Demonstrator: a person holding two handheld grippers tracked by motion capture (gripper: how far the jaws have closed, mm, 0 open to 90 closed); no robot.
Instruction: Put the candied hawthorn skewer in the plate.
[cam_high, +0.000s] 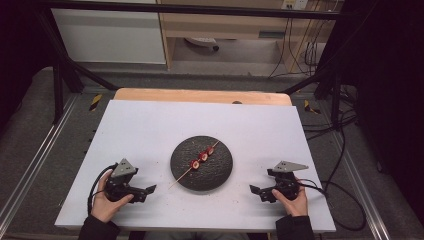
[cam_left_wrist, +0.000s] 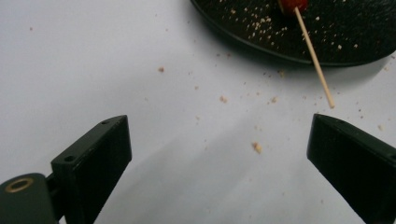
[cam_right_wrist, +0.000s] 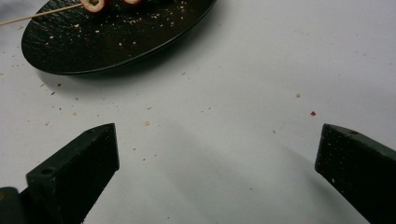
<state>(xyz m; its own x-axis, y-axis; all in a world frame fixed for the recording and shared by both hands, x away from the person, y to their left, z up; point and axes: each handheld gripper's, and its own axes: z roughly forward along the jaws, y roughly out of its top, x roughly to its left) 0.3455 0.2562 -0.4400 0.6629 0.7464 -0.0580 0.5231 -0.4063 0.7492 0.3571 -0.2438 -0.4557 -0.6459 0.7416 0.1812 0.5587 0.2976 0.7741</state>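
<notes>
Skewer (cam_high: 194, 164) with three red fruit slices (cam_high: 203, 155) lies across the black plate (cam_high: 222, 170) at the middle of the white table (cam_high: 150, 130), its bare wooden end sticking out over the plate's near-left rim and pointing toward my left side. From the left gripper view I see that stick tip just above the gap between my jaws, close to the right-hand one but not touching it.

My left gripper (cam_high: 150, 190) sits low over the table, left of the plate, jaws spread wide with nothing between them. My right gripper (cam_high: 255, 190) rests on the other side of the plate, near its right rim, jaws likewise released and holding nothing. Both point inward toward the plate.

Crumbs (cam_left_wrist: 256, 147) are scattered over the table around the plate and across the plate's dark surface.
</notes>
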